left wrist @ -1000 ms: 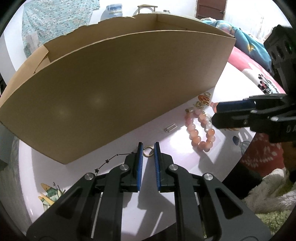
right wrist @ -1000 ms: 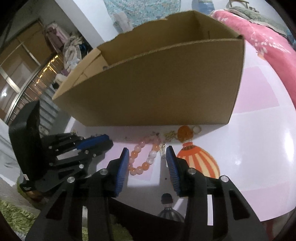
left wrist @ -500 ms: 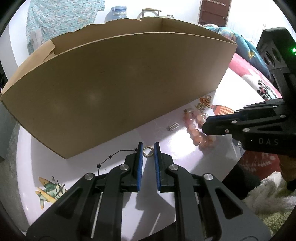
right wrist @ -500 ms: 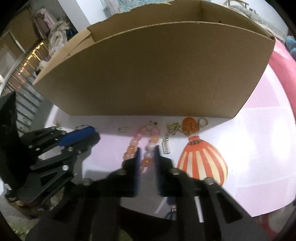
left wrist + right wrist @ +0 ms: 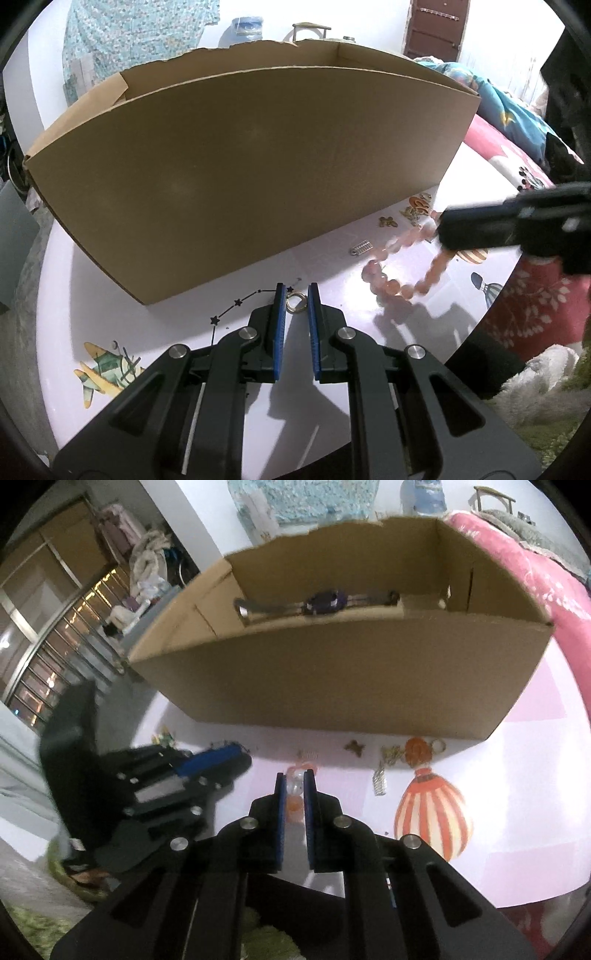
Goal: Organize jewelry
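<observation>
Bead bracelet [image 5: 406, 273] pinched by right gripper [image 5: 295, 786] — left gripper [image 5: 295, 302] clamps ring [image 5: 296, 302]; box [image 5: 258, 177] behind

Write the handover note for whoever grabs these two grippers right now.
Left hand-held gripper: shut on the small ring, low over the table, in front of the box.
Right hand-held gripper: shut on the bead bracelet, which hangs lifted off the table, blurred from motion.
Done: a watch already lies in the box.
Left on the table by the box wall: a silver clip, a small gold charm, a chain with orange pendant, and a spring-like piece.
Next, probably: drop bracelet and ring into the box, then collect the rest.
</observation>
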{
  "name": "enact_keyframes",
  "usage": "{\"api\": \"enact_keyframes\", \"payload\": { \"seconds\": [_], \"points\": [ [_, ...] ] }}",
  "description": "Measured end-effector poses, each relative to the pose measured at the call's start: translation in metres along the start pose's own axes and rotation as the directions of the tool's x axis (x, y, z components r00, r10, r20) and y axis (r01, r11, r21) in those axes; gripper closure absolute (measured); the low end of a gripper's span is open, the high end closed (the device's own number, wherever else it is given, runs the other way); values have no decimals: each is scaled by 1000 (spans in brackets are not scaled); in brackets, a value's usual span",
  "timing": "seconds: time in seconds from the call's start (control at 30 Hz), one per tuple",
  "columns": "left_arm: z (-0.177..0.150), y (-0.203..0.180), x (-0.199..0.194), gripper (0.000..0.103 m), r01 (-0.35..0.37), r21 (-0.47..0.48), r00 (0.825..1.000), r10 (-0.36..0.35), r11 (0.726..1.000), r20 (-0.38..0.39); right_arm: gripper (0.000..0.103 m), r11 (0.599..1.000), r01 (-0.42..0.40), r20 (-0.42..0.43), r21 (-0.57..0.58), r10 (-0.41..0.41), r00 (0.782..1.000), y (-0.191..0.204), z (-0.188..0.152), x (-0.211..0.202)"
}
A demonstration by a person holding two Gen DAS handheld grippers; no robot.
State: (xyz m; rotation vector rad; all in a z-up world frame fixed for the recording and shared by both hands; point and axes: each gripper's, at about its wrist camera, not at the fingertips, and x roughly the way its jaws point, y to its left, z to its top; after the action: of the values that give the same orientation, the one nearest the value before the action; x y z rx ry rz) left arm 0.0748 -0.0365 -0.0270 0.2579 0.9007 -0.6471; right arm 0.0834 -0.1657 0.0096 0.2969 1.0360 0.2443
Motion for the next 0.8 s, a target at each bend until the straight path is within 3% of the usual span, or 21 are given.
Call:
{"api": "enact_keyframes", "payload": {
  "seconds": [0.23, 0.47, 0.67, 0.7, 0.8],
  "points": [
    [0, 1, -1, 92, 0, -5, 1000, 0, 1000, -1, 94, 986, 143, 48, 82, -147, 988, -48, 2, -42],
    [1, 0, 0, 92, -12, -8, 1000, 12, 1000, -2, 94, 964, 184, 92, 191, -204, 975, -97, 10, -51],
    [1, -3, 1, 92, -23, -11, 1000, 23, 1000, -4, 92, 922, 313, 52, 227, -332, 942, -138, 3, -49],
    [1, -3, 1, 92, -24, -11, 1000, 24, 1000, -4, 91, 920, 318, 55, 229, -339, 939, -139, 4, -49],
    [3, -5, 1, 92, -30, -10, 1000, 30, 999, -7, 91, 945, 244, 94, 219, -269, 959, -132, 8, -47]
  ]
}}
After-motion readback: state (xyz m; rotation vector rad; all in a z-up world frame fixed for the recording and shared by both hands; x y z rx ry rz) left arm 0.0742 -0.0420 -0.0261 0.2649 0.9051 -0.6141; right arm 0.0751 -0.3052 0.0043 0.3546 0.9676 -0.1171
